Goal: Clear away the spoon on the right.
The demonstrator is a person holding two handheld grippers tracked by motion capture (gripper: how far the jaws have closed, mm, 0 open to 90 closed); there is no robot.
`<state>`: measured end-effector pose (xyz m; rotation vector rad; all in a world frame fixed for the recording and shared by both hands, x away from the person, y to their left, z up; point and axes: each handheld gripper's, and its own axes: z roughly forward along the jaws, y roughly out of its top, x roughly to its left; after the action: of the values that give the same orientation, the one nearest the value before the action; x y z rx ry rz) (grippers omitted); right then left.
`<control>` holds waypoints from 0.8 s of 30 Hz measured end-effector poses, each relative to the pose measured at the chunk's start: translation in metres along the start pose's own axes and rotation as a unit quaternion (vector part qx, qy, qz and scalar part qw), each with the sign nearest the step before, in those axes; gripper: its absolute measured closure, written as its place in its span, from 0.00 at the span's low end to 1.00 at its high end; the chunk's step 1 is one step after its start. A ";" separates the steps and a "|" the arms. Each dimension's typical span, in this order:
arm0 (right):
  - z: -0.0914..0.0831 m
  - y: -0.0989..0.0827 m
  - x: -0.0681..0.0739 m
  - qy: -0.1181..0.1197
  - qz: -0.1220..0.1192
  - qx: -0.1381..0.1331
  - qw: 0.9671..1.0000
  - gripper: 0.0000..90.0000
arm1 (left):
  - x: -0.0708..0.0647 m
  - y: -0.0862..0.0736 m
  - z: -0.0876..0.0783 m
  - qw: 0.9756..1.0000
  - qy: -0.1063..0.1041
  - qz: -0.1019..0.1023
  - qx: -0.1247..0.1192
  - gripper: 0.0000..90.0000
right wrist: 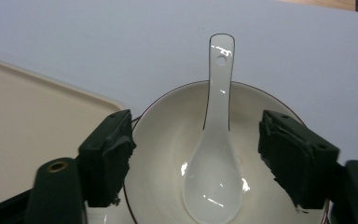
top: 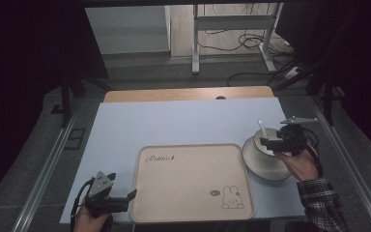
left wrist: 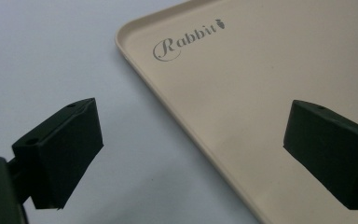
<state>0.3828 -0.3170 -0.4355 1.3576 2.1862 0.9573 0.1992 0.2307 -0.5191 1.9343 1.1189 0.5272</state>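
The left tongs gape wide at the desk's near left corner, holding nothing; one jaw hangs over the bare desk top, the other over the tray, near its printed "Rabbit" corner. The right tongs are spread wide too, empty, their jaws straddling the bowl from above. A white spoon lies in the bowl, its handle leaning on the far rim. The bowl sits just beside the tray's right edge, near the desk's right edge.
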 end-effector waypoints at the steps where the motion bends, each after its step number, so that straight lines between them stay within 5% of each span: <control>1: 0.001 0.001 0.000 -0.001 0.001 0.002 1.000 0.32 | 0.000 0.000 0.000 1.000 0.000 0.000 0.000 0.05; 13: 0.017 0.026 -0.004 -0.015 -0.014 0.007 1.000 0.56 | 0.000 0.000 0.000 1.000 -0.001 0.002 -0.001 0.05; 24: 0.038 0.042 -0.008 -0.024 -0.016 0.021 0.999 0.66 | -0.001 0.000 0.000 1.000 -0.001 0.005 -0.001 0.05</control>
<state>0.4370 -0.2980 -0.4315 1.3467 2.1956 0.8631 0.1986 0.2299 -0.5191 1.9403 1.1073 0.5322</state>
